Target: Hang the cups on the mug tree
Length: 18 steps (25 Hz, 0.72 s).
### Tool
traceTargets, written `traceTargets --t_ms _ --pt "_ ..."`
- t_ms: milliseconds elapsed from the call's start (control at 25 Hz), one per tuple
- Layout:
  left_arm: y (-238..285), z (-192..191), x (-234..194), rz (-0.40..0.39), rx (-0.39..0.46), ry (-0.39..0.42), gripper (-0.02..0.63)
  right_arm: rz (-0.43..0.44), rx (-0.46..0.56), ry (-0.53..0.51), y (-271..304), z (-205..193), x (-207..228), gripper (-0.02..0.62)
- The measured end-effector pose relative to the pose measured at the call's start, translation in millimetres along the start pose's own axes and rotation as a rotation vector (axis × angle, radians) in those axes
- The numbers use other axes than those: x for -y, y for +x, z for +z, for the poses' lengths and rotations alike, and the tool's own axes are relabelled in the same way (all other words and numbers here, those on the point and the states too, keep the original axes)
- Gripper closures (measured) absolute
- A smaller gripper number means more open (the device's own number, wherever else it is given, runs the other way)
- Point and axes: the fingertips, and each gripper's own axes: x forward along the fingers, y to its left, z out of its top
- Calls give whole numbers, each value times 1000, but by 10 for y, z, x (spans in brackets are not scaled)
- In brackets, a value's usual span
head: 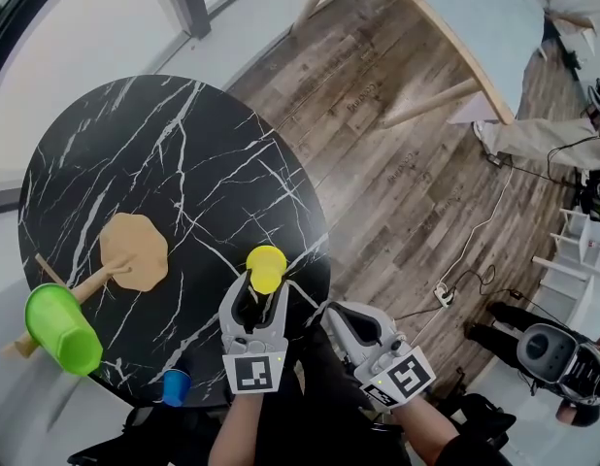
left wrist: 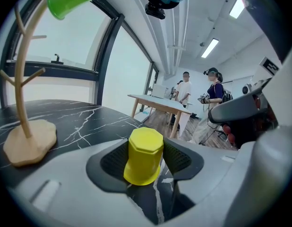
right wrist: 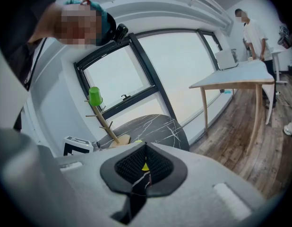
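A yellow cup [head: 266, 266] stands upside down near the front edge of the black marble table [head: 164, 163]. My left gripper [head: 262, 287] reaches around it. In the left gripper view the yellow cup [left wrist: 145, 157] sits between the pads [left wrist: 113, 161], which stand close on either side, with a thin gap at its lower right. The wooden mug tree [head: 133, 250] stands to the left and carries a green cup [head: 62, 328] on its top. My right gripper [head: 335, 320] hangs shut and empty just off the table's edge.
A small blue cup [head: 174, 386] sits at the table's front edge, left of my left arm. Wood floor [head: 397, 134] lies to the right, with cables and a light wooden table [left wrist: 155, 103] beyond. People stand at the room's far side.
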Motion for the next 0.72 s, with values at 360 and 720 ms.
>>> traceTargets --t_ms 360,720 --pt "-123 59 25 2 16 -8 377 12 7 -12 -39 19 -81 592" --pt "-390 195 82 14 43 -6 379 30 12 -36 -163 61 -227 592"
